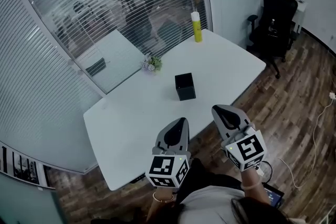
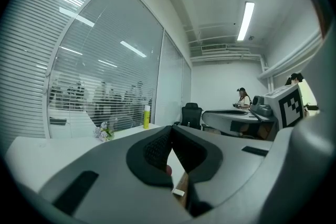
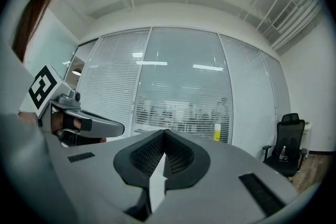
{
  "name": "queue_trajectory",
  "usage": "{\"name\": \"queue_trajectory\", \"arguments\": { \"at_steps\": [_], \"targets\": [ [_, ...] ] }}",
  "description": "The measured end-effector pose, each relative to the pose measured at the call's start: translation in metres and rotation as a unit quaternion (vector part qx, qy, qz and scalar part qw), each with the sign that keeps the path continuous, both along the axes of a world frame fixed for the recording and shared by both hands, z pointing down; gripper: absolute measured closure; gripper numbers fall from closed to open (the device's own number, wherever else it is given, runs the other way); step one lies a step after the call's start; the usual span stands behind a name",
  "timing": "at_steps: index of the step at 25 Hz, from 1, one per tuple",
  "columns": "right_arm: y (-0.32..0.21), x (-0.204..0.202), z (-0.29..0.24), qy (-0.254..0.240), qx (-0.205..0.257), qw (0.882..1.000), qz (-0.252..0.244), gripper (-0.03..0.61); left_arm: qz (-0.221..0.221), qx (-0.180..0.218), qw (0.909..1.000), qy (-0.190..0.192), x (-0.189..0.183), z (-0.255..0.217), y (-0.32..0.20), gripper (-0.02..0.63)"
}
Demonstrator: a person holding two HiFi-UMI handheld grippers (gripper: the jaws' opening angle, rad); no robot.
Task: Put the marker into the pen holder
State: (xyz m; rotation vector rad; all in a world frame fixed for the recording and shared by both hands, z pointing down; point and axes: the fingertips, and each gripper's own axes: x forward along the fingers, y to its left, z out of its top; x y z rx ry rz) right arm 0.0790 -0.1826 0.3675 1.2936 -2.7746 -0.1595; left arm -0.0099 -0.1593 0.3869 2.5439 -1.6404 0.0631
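Observation:
A black square pen holder (image 1: 185,86) stands near the middle of the white table (image 1: 131,118). At the table's far edge a thick yellow-green marker (image 1: 196,27) with a pale cap stands upright; it also shows small in the left gripper view (image 2: 146,116) and the right gripper view (image 3: 217,132). My left gripper (image 1: 181,120) hovers over the near table edge, jaws shut and holding nothing (image 2: 169,129). My right gripper (image 1: 216,108) hangs beside it past the table's near edge, also shut and empty (image 3: 164,132). The pen holder is hidden in both gripper views.
A small pot of flowers (image 1: 151,63) sits at the table's left edge by the glass wall with blinds (image 1: 79,23). A black office chair (image 1: 274,21) stands on the wood floor at the right. A person (image 2: 242,97) sits far back.

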Motion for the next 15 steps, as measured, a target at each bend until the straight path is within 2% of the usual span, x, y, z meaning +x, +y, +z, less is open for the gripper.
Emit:
{"name": "queue_trajectory", "arguments": {
  "at_steps": [15],
  "targets": [
    [-0.0053, 0.0002, 0.0015, -0.007, -0.002, 1.000, -0.014, 0.551, -0.002, -0.008, 1.0000, 0.002, 0.0061, 0.0059, -0.0031, 0.595]
  ]
}}
